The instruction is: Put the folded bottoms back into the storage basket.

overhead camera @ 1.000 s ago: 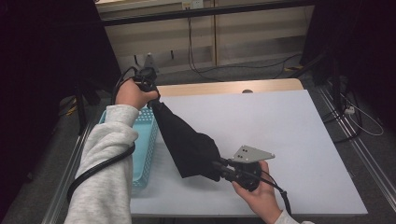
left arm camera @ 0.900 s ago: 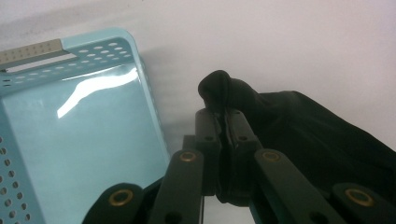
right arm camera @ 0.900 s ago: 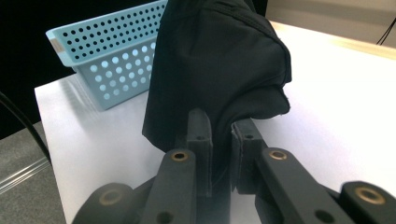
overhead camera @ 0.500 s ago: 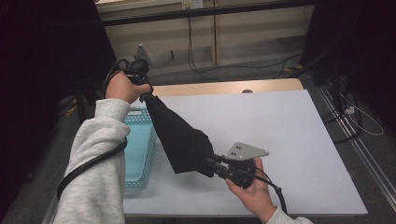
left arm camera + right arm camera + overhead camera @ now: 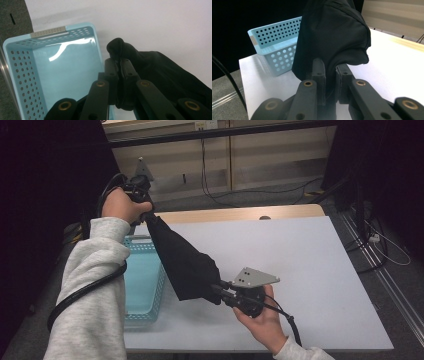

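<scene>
A black cloth (image 5: 182, 260) hangs stretched in the air between my two grippers, over the white table (image 5: 300, 270). My left gripper (image 5: 145, 210) is raised high at the far left and is shut on one end of the black cloth (image 5: 130, 57), above the blue basket (image 5: 50, 72). My right gripper (image 5: 222, 292) sits low near the table's front edge, shut on the other end of the black cloth (image 5: 332, 37). A grey three-cornered plate (image 5: 252, 277) tops the right gripper.
The light blue perforated basket (image 5: 142, 280) stands at the table's left edge, with nothing seen inside it. A wooden strip (image 5: 240, 214) runs along the table's far edge. Cables (image 5: 220, 195) lie on the floor beyond.
My left gripper has risen and moved farther away, lifting its end of the cloth. My right gripper has shifted slightly left and toward the front with the other end.
</scene>
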A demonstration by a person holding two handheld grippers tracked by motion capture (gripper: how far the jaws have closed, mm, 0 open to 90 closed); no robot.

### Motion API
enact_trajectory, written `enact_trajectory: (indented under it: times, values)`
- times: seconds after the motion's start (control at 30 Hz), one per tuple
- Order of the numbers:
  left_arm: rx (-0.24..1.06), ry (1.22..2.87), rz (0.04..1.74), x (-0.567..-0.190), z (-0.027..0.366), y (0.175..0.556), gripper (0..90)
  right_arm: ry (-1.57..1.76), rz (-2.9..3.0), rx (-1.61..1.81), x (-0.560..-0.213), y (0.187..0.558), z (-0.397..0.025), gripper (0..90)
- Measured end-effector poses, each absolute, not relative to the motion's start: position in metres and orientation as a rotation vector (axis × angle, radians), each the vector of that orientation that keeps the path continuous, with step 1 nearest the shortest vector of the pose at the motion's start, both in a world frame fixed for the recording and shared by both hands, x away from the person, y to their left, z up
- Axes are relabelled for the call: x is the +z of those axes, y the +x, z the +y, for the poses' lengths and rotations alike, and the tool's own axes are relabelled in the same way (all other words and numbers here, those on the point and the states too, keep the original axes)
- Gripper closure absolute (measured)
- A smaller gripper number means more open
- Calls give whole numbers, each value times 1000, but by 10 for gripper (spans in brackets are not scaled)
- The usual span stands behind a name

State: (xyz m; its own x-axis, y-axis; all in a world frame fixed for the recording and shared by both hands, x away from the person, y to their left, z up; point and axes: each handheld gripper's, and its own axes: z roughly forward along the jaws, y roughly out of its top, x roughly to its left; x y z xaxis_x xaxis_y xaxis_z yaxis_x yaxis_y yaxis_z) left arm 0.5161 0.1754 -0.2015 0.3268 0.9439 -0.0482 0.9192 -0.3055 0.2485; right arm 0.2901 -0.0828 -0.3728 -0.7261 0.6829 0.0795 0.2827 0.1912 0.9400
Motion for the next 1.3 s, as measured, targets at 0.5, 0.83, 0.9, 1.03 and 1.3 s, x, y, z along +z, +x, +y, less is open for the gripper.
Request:
enact_trajectory:
  times: [0.5,0.83,0.9,1.03,1.3]
  values:
    - [192,2331,1758,-180,201,521,861,851,2139,1615,-362,302,-55,809]
    - [219,2309,1794,-168,225,523,861,795,2146,1644,-347,309,-35,809]
    - [222,2304,1800,-167,231,523,861,782,2151,1648,-346,310,-29,810]
    - [224,2291,1820,-166,244,525,861,770,2169,1667,-345,312,-17,809]
    - [225,2263,1851,-171,271,526,864,733,2198,1675,-345,315,5,810]
